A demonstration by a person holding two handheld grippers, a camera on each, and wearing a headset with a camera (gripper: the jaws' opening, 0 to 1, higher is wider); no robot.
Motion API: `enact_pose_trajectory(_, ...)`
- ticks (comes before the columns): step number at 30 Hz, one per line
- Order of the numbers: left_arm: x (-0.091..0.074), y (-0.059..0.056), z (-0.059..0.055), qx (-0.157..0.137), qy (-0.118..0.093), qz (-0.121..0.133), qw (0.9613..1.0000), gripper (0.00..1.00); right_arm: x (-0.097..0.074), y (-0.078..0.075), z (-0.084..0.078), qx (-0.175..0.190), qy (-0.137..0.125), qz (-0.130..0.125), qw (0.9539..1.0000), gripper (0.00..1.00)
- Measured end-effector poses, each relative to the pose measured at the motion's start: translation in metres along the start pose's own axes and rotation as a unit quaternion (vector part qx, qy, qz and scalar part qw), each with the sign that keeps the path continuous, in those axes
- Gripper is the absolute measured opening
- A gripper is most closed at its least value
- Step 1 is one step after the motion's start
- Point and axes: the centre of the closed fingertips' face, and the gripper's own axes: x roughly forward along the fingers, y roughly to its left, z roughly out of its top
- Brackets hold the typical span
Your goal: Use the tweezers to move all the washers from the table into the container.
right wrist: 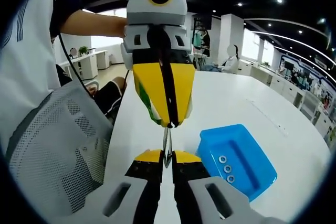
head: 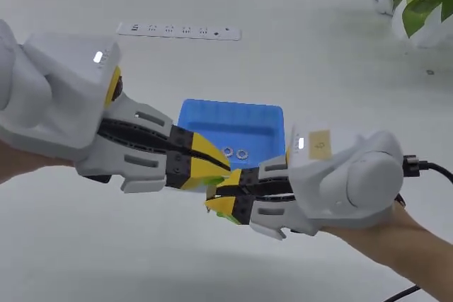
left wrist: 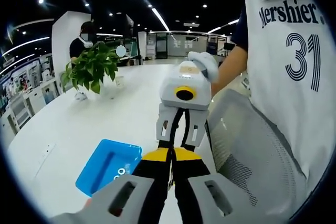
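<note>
tweezers lengthwise along right claw (pinched)

The person's white shirt bore the word "Mershier" in dark letters, with the large striped number "31" beneath it. A yellow sticker on a white casing carried a mark too small to read.

This is a big open office. Long strip lights run across the dark ceiling. There is a wide white table with a power strip on it. A leafy plant stands on the table, a mesh office chair sits beside it, and more desks are far back.
</note>
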Motion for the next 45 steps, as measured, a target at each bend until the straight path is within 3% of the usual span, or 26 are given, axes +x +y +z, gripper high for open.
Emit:
enact_pose_trajectory(4, 0.003, -0.001, -0.007, 0.009, 0.002, 0.004, 0.9999, 0.05, 0.000, 0.000, -0.007, -0.002, 0.009, -0.002, 1.0000, 0.07)
enact_pose_trajectory(8, 0.005, -0.004, -0.012, -0.001, 0.005, -0.003, 1.0000, 0.05, 0.000, 0.003, -0.012, -0.005, 0.012, 0.003, 0.9999, 0.07)
enact_pose_trajectory(18, 0.005, -0.001, -0.019, -0.010, 0.013, -0.003, 0.9999, 0.07, 0.000, 0.001, -0.007, 0.009, -0.012, 0.005, 0.9999, 0.06)
enact_pose_trajectory(31, 0.004, 0.002, -0.022, -0.025, 0.005, 0.005, 0.9997, 0.06, 0.001, 0.001, -0.010, 0.011, -0.007, 0.005, 0.9999, 0.06)
enact_pose_trajectory(37, 0.008, -0.001, -0.025, -0.007, 0.010, -0.001, 0.9999, 0.05, 0.001, 0.004, -0.015, 0.012, -0.004, 0.007, 0.9999, 0.07)
enact_pose_trajectory(45, 0.013, -0.001, -0.029, 0.004, 0.012, -0.009, 0.9999, 0.05, 0.003, 0.002, -0.021, -0.023, 0.012, -0.005, 0.9997, 0.10)
